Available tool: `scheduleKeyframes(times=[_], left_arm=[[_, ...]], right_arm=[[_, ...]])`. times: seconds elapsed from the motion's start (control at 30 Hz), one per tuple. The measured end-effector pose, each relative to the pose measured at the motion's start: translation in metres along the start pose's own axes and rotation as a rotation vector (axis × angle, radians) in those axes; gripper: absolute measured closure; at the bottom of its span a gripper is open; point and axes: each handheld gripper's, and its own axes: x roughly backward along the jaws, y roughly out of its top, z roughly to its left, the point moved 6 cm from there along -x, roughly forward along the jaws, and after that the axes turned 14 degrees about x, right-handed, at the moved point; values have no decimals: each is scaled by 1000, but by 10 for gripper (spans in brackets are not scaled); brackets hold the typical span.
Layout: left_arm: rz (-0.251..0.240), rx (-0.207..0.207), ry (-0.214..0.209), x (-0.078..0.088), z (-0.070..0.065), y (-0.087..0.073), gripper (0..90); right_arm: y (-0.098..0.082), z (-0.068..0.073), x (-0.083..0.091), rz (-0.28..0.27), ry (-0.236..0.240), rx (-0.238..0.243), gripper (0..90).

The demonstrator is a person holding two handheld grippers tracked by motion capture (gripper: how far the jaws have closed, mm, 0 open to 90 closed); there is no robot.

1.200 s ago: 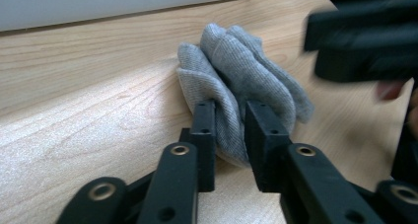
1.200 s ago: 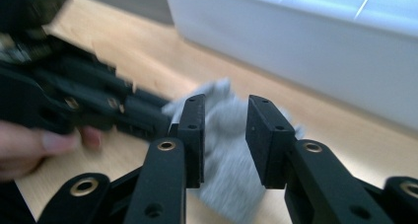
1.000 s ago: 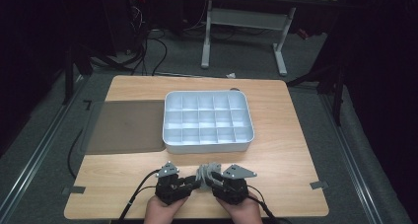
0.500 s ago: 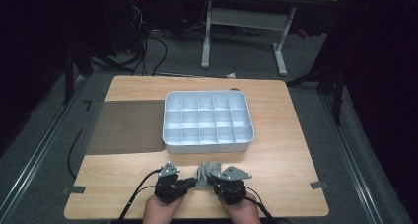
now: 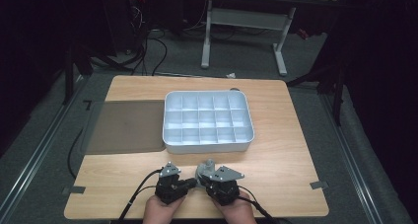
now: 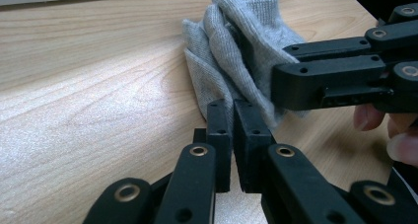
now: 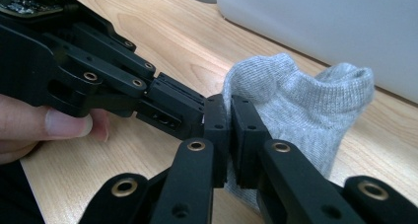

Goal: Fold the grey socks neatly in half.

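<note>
Lying bunched on the counter point(image 5: 276, 150) before the tray point(image 5: 207, 121), a grey sock point(image 7: 300, 105) is pinched by both closed grippers, left point(image 6: 232, 116) and right point(image 7: 229, 113). Risk: thin fabric may be lost if pulled unevenly.

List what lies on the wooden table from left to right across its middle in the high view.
Flat dark brown rectangular mat → white plastic tray with many square compartments → bare light wooden table top.
</note>
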Motion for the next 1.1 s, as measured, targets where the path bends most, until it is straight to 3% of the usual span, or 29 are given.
scheduleKeyframes(times=[0.3, 0.37, 0.43, 0.47, 0.5, 0.6, 0.63, 0.8, 0.93, 1.07, 1.1], left_arm=[[3, 9, -5, 1, 2, 0, 829], [-25, 21, -25, 6, 3, 2, 760], [-39, 25, -28, 9, 3, 4, 748], [-84, 23, -30, 17, 4, 9, 751], [-84, 23, -30, 17, 4, 9, 759], [-142, -16, -37, 25, -3, 18, 806], [-155, -50, -37, 24, -10, 22, 838], [-159, -104, -39, 13, -26, 27, 874], [-165, -125, -32, 4, -27, 29, 899], [-150, -155, 21, -5, -20, 26, 900], [-141, -176, 54, -9, -16, 24, 900]], right_arm=[[-9, 1, -10, 37, 24, -3, 870], [-11, 3, -13, 43, 23, 0, 872], [-11, 4, -13, 45, 25, 2, 872], [-11, 4, -13, 47, 25, 3, 871], [-11, 4, -13, 47, 25, 3, 871], [-11, 4, -14, 50, 27, 1, 870], [-11, 4, -14, 51, 27, 4, 868], [-11, 4, -14, 50, 29, 3, 868], [-12, 4, -14, 49, 29, 3, 867], [-12, 4, -14, 46, 26, 5, 867], [-12, 4, -14, 47, 26, 3, 867]])
